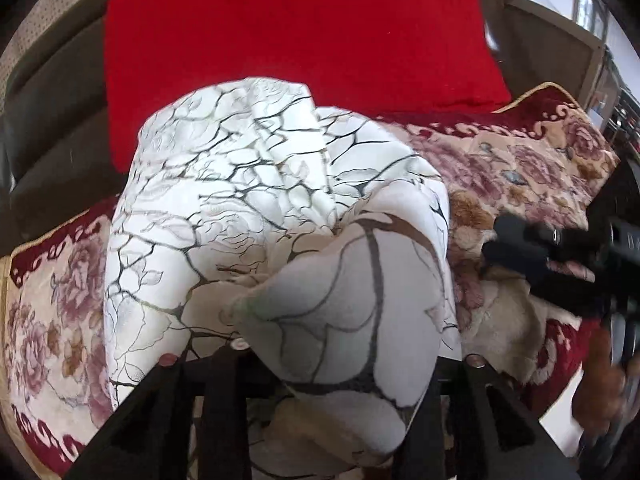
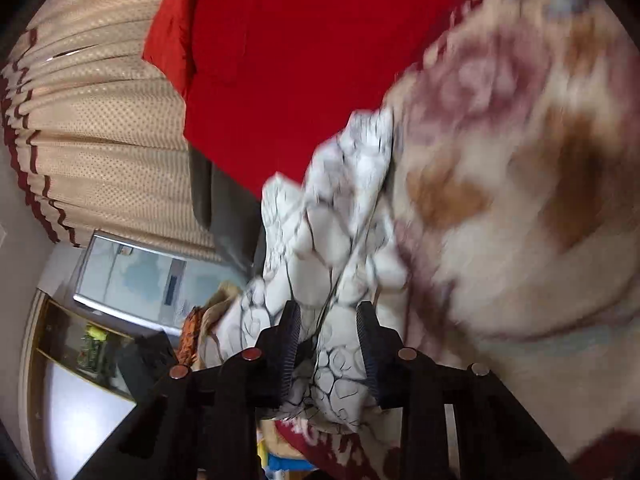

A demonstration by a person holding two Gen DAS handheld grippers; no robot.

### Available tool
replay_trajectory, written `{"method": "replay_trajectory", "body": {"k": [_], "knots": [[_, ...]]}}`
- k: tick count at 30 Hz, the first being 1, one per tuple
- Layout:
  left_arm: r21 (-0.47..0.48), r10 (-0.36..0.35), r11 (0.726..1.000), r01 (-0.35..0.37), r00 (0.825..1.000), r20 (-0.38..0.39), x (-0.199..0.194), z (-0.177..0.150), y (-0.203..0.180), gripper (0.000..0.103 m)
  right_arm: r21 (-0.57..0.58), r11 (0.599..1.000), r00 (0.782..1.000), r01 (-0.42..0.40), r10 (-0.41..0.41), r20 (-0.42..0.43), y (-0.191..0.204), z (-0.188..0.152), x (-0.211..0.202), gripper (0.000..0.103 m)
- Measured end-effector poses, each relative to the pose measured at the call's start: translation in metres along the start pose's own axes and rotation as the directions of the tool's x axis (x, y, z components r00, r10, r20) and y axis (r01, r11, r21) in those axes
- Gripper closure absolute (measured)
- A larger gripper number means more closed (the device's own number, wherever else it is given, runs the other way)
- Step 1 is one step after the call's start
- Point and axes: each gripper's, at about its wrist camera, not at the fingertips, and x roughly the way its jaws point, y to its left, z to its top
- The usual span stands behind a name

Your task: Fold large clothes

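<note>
Left-wrist and right-wrist views of a fold in progress. The white garment printed with black branching lines (image 1: 256, 184) lies bunched on the floral plush cover, cream with a maroon border (image 1: 532, 160), which is spread over a sofa seat; a plain red cushion (image 1: 296, 28) stands behind it.

The left tool (image 1: 344, 392) has a thick wad of the garment bulging up between its fingers and hiding their tips, so whether the pads press on the cloth cannot be told.

The right tool (image 2: 328, 352) is clamped on a gathered edge of the garment, both ribbed pads (image 2: 290, 350) bearing on the cloth; in the left-wrist view it appears as a dark blurred shape at the right, just beside the garment.

Judged step: an edge is raised at two points, to be carried across the body of the garment.

The next move calls for an even lift with the cloth taut between the two tools, then a flat lay-down that aligns the edges before release.
</note>
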Motion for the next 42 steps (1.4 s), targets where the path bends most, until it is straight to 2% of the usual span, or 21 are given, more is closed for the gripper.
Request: {"method": "replay_trajectory", "body": {"k": [1,2,3,4,7,10,12,14,15,16,19,20,22,23,25,26,27,29,33,38,42], "knots": [[0.005,-0.018,1.000,0.018,1.000,-0.003,-0.004,-0.001,0.002,0.051,-0.018,1.000,1.000,0.018,-0.018,0.010,0.005,0.003,-0.005,0.067],[0.010,-0.040,0.999,0.040,0.999,-0.001,-0.010,-0.001,0.003,0.046,-0.030,0.999,0.999,0.033,-0.033,0.014,0.010,0.007,-0.007,0.056],[0.021,-0.071,0.997,0.071,0.997,0.009,-0.018,0.001,0.006,0.041,-0.033,0.999,0.999,0.043,-0.042,0.011,0.016,0.011,-0.006,0.033],[0.031,-0.092,0.995,0.091,0.996,0.021,-0.026,0.002,0.009,0.038,-0.031,0.998,0.999,0.045,-0.045,0.009,0.020,0.016,-0.006,0.027],[0.058,-0.158,0.986,0.155,0.986,0.055,-0.056,-0.010,0.019,0.037,-0.026,0.999,1.000,0.022,-0.022,-0.007,0.033,0.030,0.002,0.026],[0.037,-0.262,0.965,0.259,0.950,0.168,-0.100,-0.024,0.055,0.034,-0.049,0.996,0.997,0.075,-0.075,-0.012,0.045,0.046,0.029,0.025],[-0.012,-0.238,0.969,0.247,0.942,0.235,-0.115,-0.031,0.085,0.020,-0.057,0.994,0.994,0.091,-0.094,-0.048,0.053,0.057,0.050,0.016],[-0.090,-0.130,0.983,0.159,0.954,0.271,-0.114,-0.034,0.119,0.014,-0.045,0.991,0.989,0.126,-0.129,-0.079,0.059,0.066,0.072,0.014],[-0.156,-0.083,0.980,0.124,0.965,0.248,-0.104,-0.036,0.140,0.014,-0.039,0.991,0.987,0.130,-0.133,-0.095,0.062,0.068,0.085,0.014],[-0.207,-0.081,0.970,0.128,0.973,0.218,-0.090,-0.035,0.156,0.014,-0.041,0.991,0.985,0.126,-0.130,-0.116,0.065,0.069,0.095,0.013],[-0.322,-0.135,0.934,0.158,0.987,0.092,-0.038,-0.046,0.187,0.016,-0.060,0.980,0.963,0.188,-0.196,-0.185,0.075,0.067,0.137,0.011],[-0.337,-0.169,0.924,0.181,0.983,0.065,-0.023,-0.050,0.188,0.016,-0.065,0.978,0.957,0.196,-0.206,-0.204,0.081,0.063,0.153,0.011],[-0.349,-0.303,0.883,0.313,0.949,0.085,-0.010,-0.059,0.179,0.016,-0.105,0.976,0.946,0.193,-0.213,-0.244,0.094,0.057,0.176,0.011],[-0.353,-0.343,0.867,0.351,0.935,0.089,-0.006,-0.061,0.175,0.016,-0.140,0.969,0.933,0.204,-0.236,-0.272,0.099,0.054,0.190,0.015],[-0.352,-0.399,0.844,0.404,0.913,0.090,-0.001,-0.064,0.165,0.016,-0.212,0.936,0.894,0.280,-0.335,-0.298,0.103,0.049,0.215,0.045],[-0.321,-0.372,0.868,0.379,0.924,0.086,-0.001,-0.064,0.157,0.016,-0.256,0.912,0.868,0.321,-0.391,-0.306,0.103,0.047,0.225,0.071],[-0.300,-0.369,0.877,0.376,0.926,0.083,-0.002,-0.063,0.153,0.016,-0.269,0.907,0.864,0.324,-0.400,-0.306,0.106,0.046,0.227,0.075],[-0.286,-0.384,0.874,0.393,0.919,0.089,-0.007,-0.062,0.151,0.016,-0.329,0.900,0.889,0.286,-0.377,-0.261,0.123,0.043,0.219,0.083],[-0.189,-0.371,0.907,0.377,0.926,0.066,-0.015,-0.049,0.123,0.017,-0.369,0.895,0.932,0.252,-0.327,-0.158,0.133,0.047,0.178,0.088],[0.023,-0.282,0.959,0.282,0.959,0.037,-0.022,-0.031,0.047,0.013,-0.318,0.887,0.923,0.334,-0.376,-0.079,0.091,0.058,0.134,0.088],[0.118,-0.214,0.971,0.209,0.977,0.027,-0.013,-0.027,0.018,0.008,-0.198,0.926,0.933,0.320,-0.345,-0.104,0.030,0.065,0.114,0.091]]}}
